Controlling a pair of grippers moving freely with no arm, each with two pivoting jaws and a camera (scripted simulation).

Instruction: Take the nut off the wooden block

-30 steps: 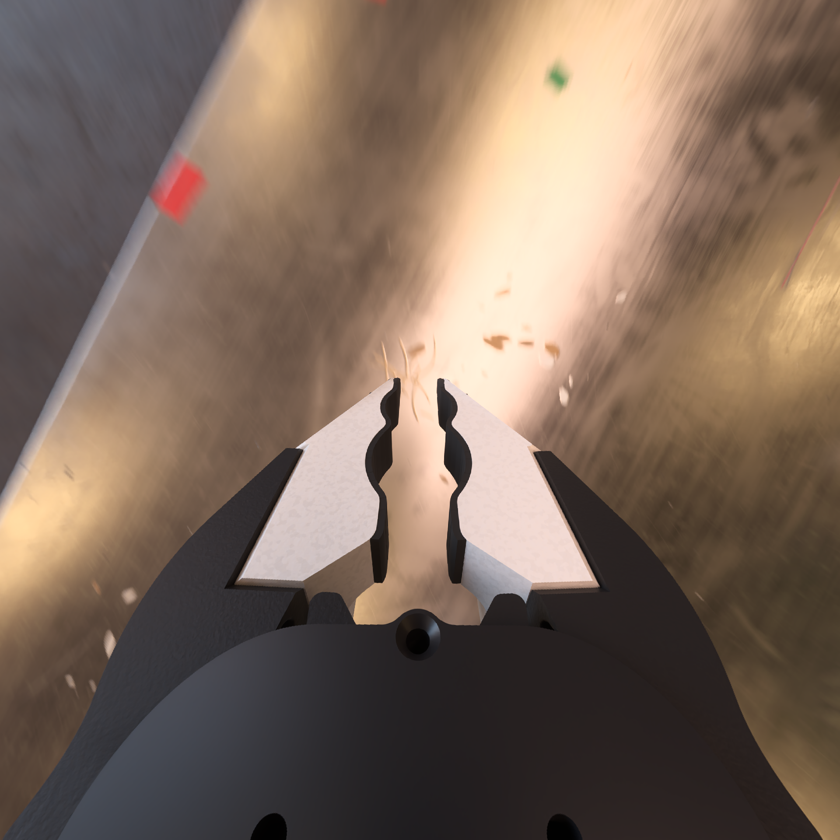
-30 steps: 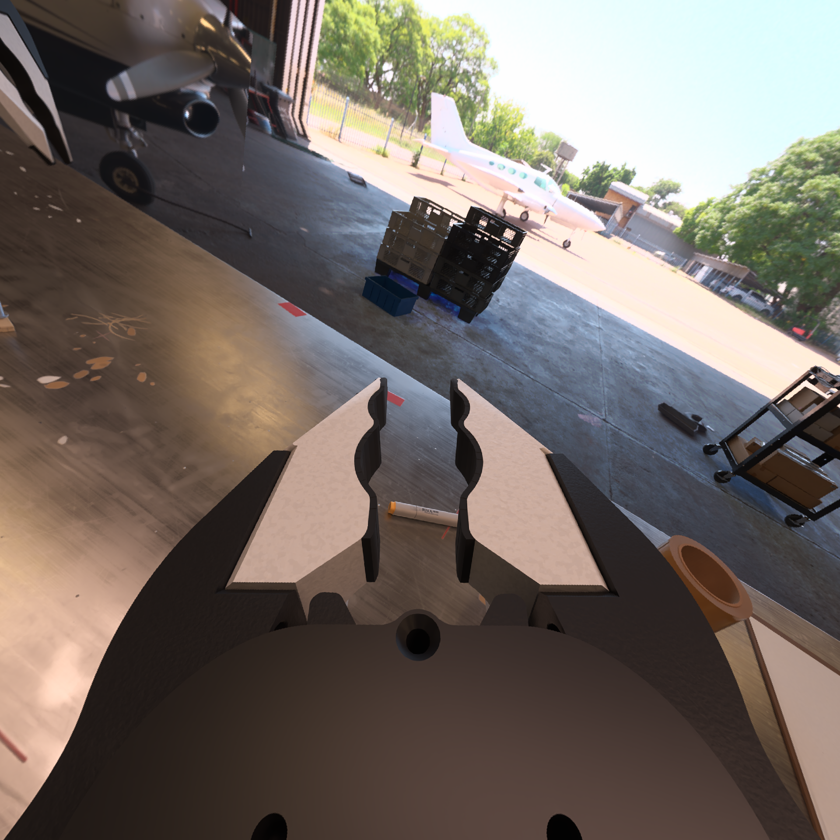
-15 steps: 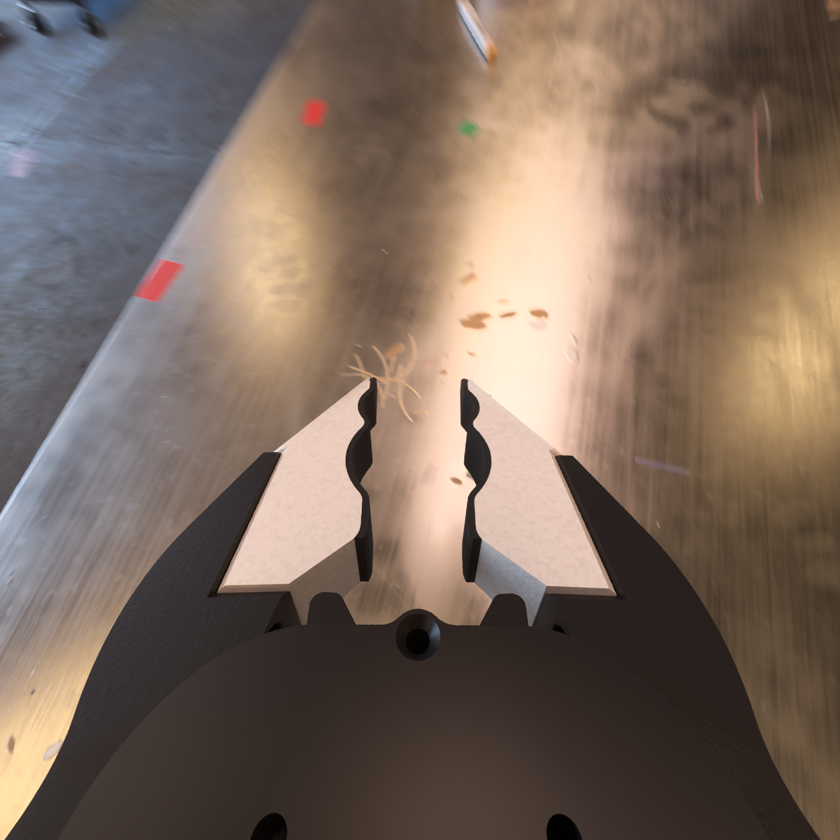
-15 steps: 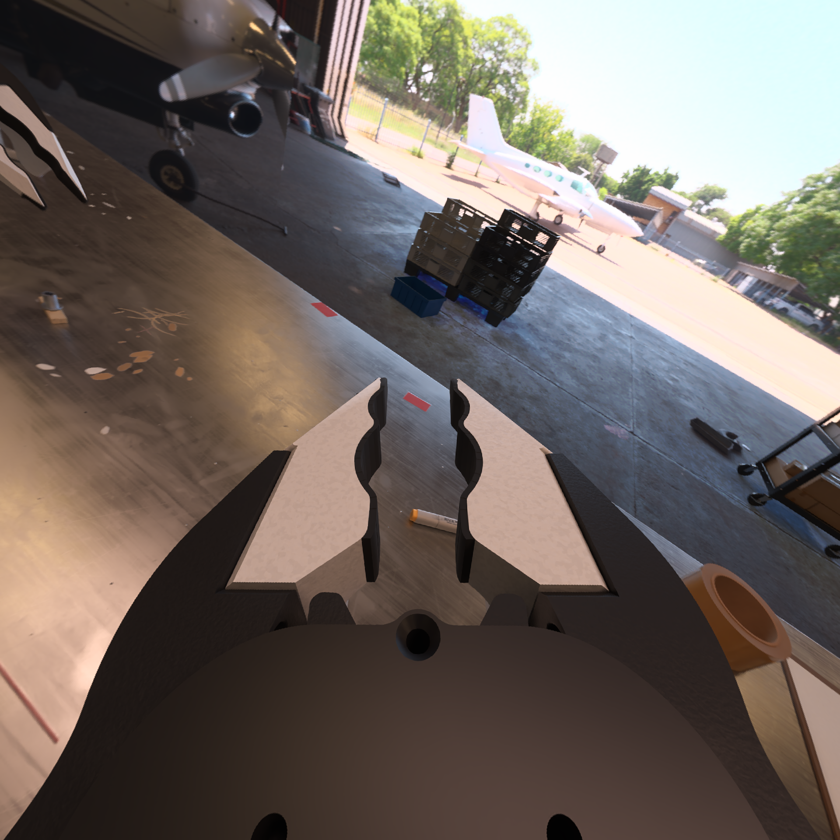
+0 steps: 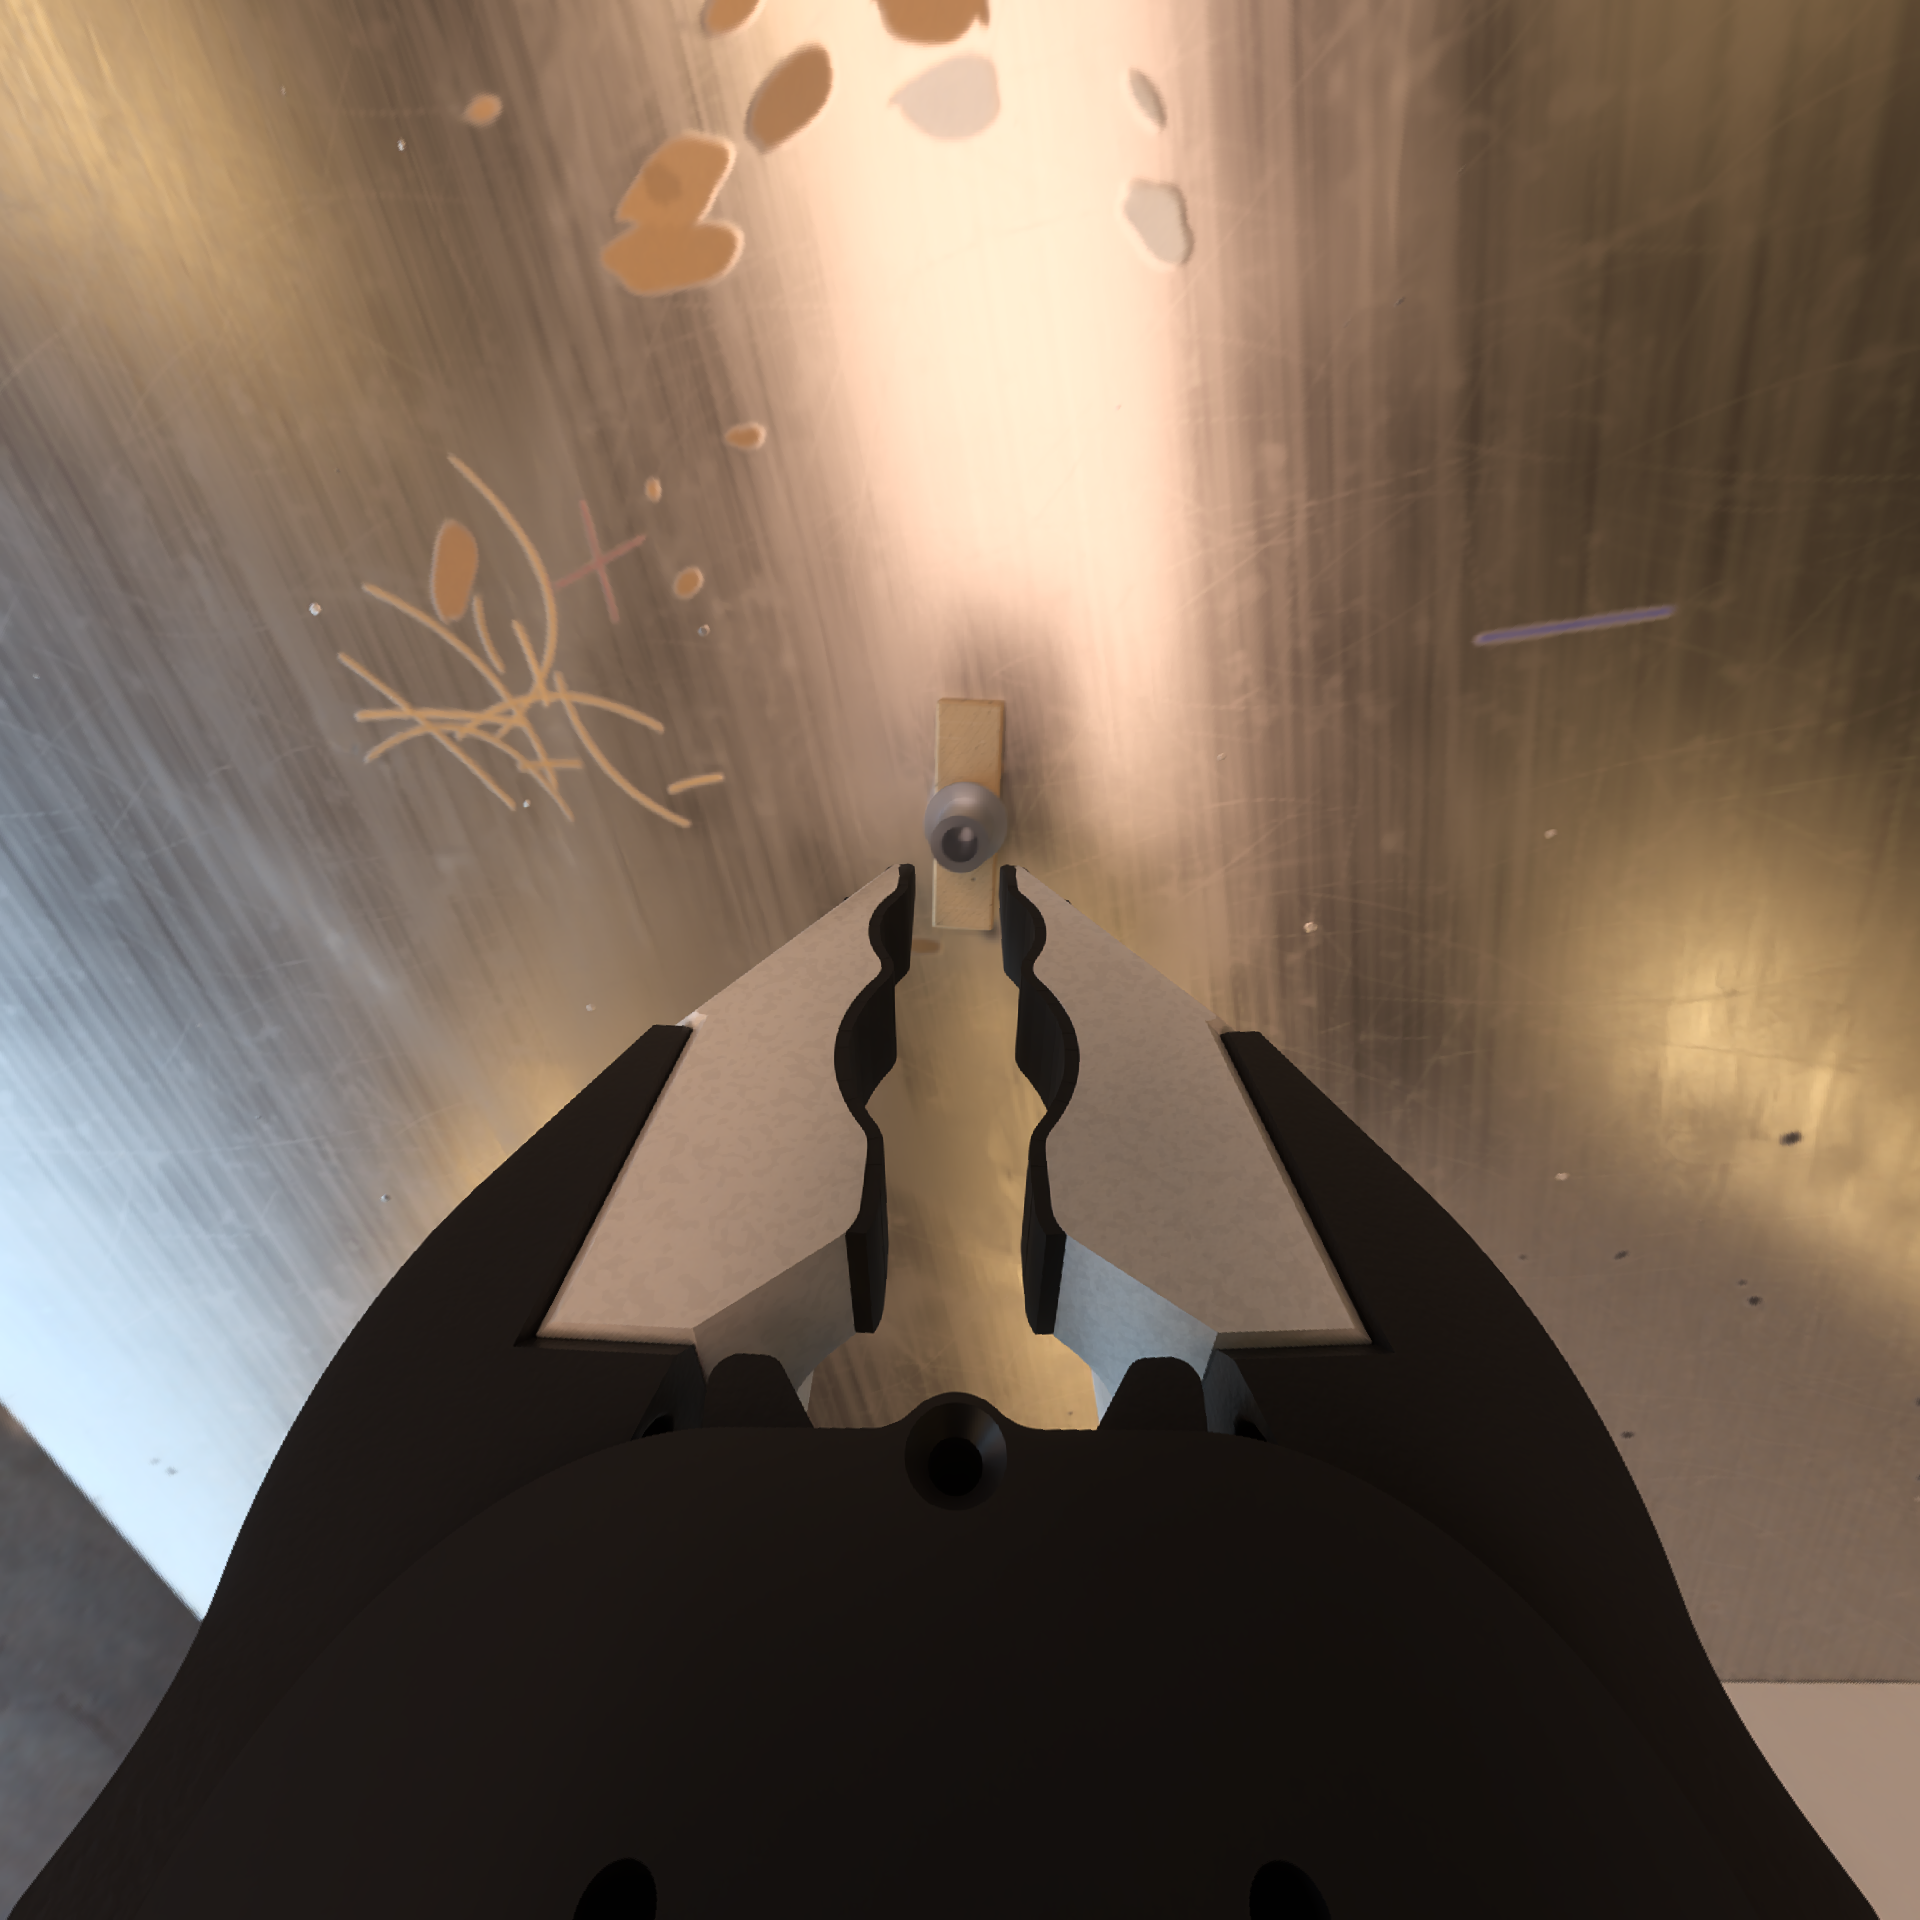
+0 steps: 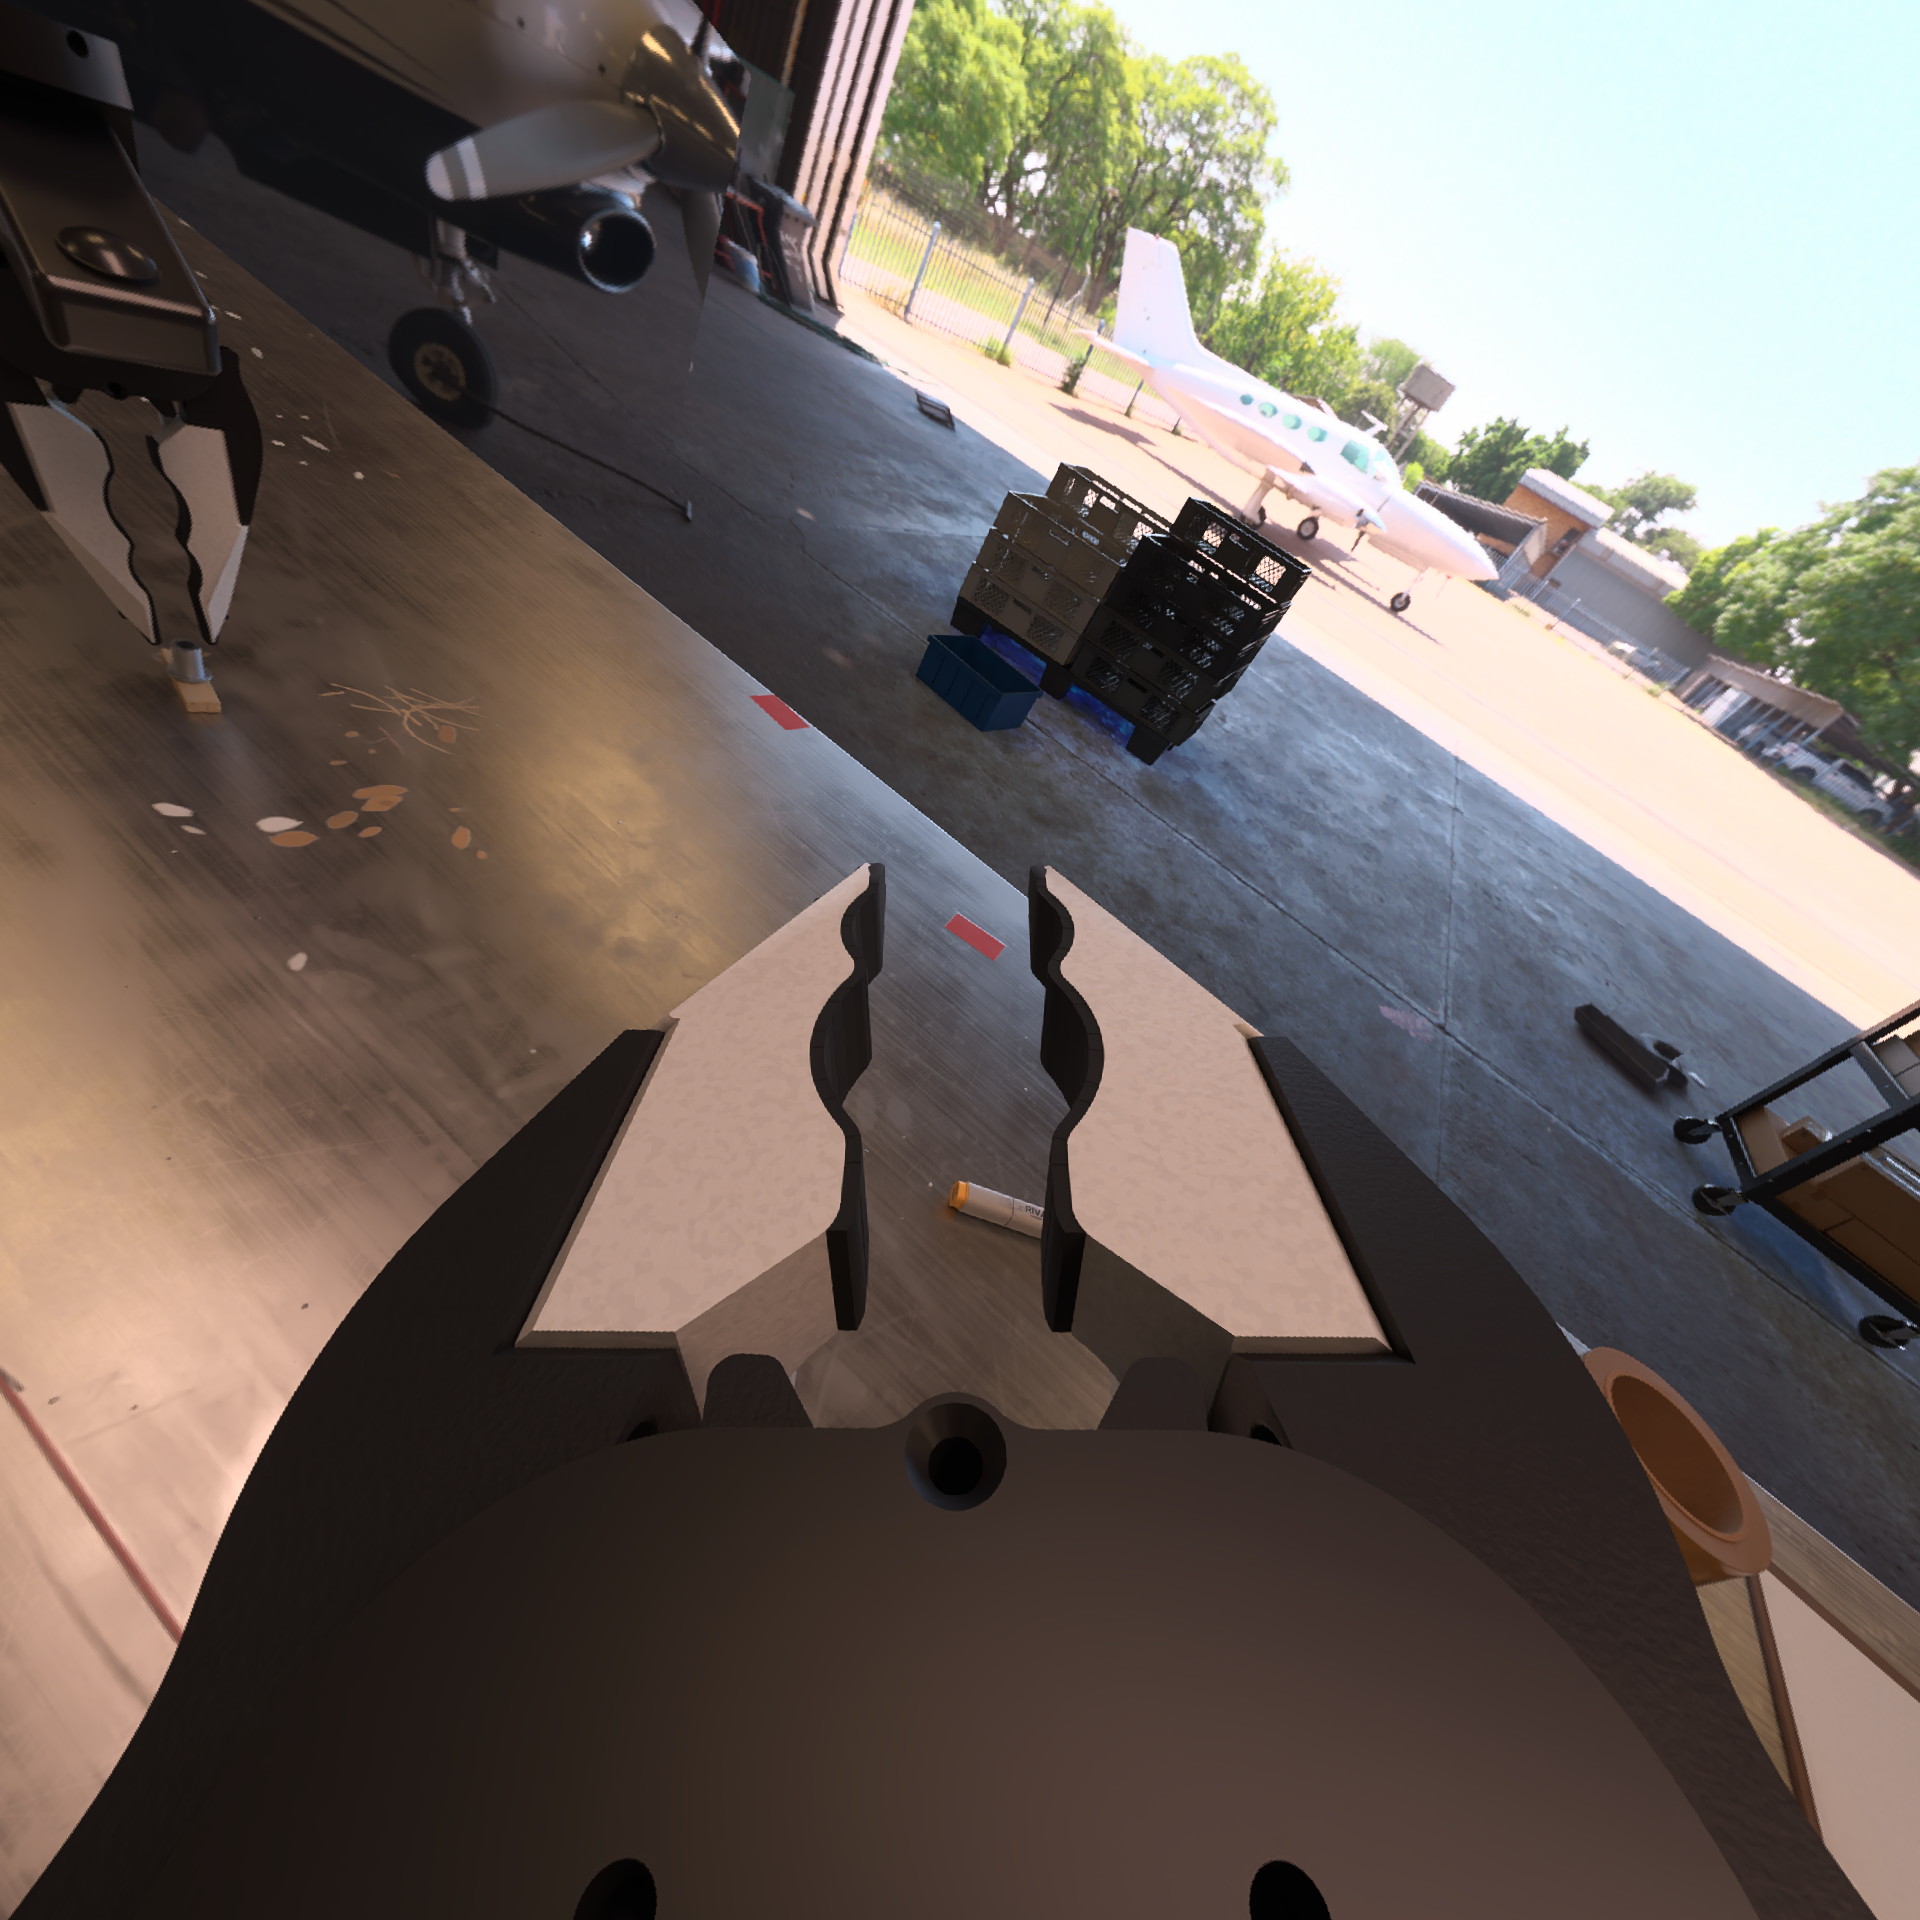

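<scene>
now left claw [image 5: 956, 878] hangs parted over nut [image 5: 962, 831] on wooden block [image 5: 969, 740].

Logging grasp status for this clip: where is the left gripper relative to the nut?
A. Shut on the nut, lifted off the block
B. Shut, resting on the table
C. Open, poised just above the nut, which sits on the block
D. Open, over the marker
C: the left gripper hangs open with its tips just above the nut, which sits on the wooden block.

Brushed glossy metal table [image 5: 1558, 935], wooden block [image 5: 970, 732]
</scene>
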